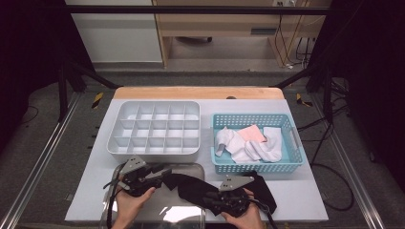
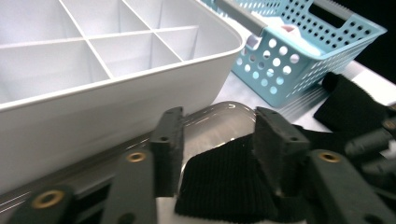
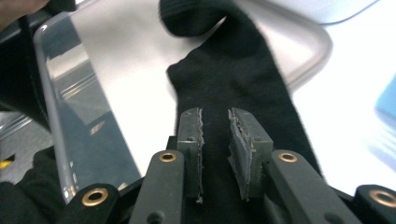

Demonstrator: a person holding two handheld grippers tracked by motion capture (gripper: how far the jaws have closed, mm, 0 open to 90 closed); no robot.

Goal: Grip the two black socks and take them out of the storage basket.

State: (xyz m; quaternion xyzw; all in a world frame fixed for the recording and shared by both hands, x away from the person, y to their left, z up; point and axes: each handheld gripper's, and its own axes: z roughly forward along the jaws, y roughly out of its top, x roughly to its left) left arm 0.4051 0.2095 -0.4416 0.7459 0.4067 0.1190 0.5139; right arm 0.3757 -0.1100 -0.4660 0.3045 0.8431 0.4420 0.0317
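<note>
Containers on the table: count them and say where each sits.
3: white plastic divided organizer at back left, light-blue perforated plastic basket at back right, shiny metal tray nearest the person.

The table has a white top with a wooden strip along its far edge. 3 containers rest directly on it: a white divided organizer tray at the far left, a light blue perforated basket just beside it on the right, and a shiny metal tray at the near edge, in front of the organizer. A black sock lies partly across the metal tray and partly on the white top.
</note>
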